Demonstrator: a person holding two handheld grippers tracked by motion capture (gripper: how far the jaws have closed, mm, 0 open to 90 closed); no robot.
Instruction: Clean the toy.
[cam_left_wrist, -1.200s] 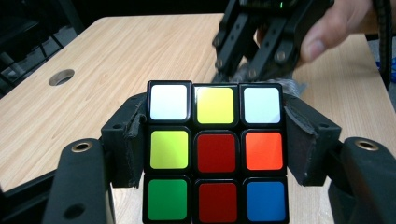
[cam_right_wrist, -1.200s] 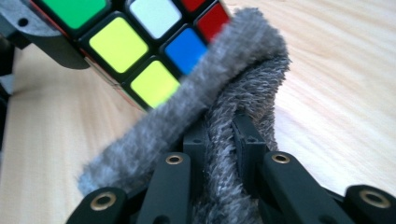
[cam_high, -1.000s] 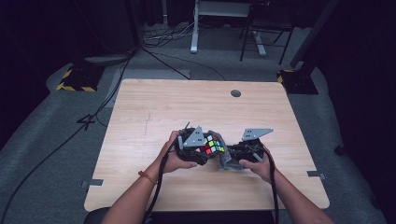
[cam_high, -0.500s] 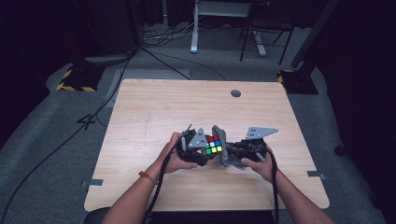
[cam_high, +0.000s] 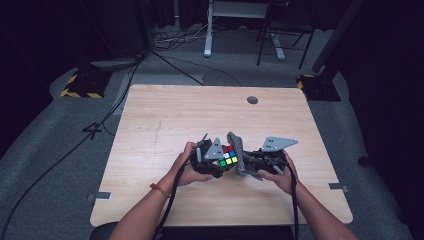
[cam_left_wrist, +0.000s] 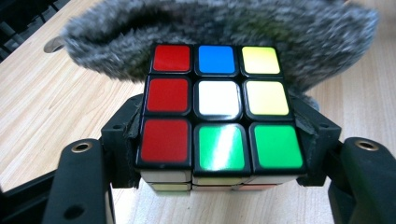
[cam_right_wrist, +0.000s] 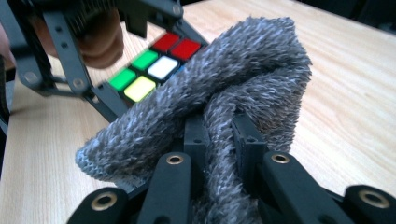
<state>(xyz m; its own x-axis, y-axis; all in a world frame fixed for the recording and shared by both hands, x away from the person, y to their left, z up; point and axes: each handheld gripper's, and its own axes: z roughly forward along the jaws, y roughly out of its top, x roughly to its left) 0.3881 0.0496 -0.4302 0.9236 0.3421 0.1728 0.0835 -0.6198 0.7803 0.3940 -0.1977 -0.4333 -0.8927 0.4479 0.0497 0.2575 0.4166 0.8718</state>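
Observation:
A scrambled Rubik's cube (cam_high: 228, 155) is held just above the wooden table (cam_high: 175, 115), near its front middle. My left gripper (cam_high: 223, 161) is shut on the cube (cam_left_wrist: 219, 107); its black jaws clamp the two sides and have just closed a little further. The top face shows red, blue, yellow, white and green stickers. My right gripper (cam_high: 248, 163) is shut on a fuzzy grey cloth (cam_high: 240, 156). The cloth (cam_right_wrist: 224, 93) is bunched between the jaws of the right gripper (cam_right_wrist: 218, 133). It presses against the far side of the cube (cam_right_wrist: 154, 65) and forms a grey band (cam_left_wrist: 210, 23) beyond it.
A round cable hole (cam_high: 252, 100) sits at the table's far edge. Beyond the table are a white desk leg (cam_high: 207, 30), floor cables (cam_high: 170, 45) and yellow-and-black striped stand bases (cam_high: 80, 85). Bare wood lies to the left, right and far side of my hands.
The grey cloth has come up from low beside the cube to stand against its right side. Both hands have stayed in about the same place.

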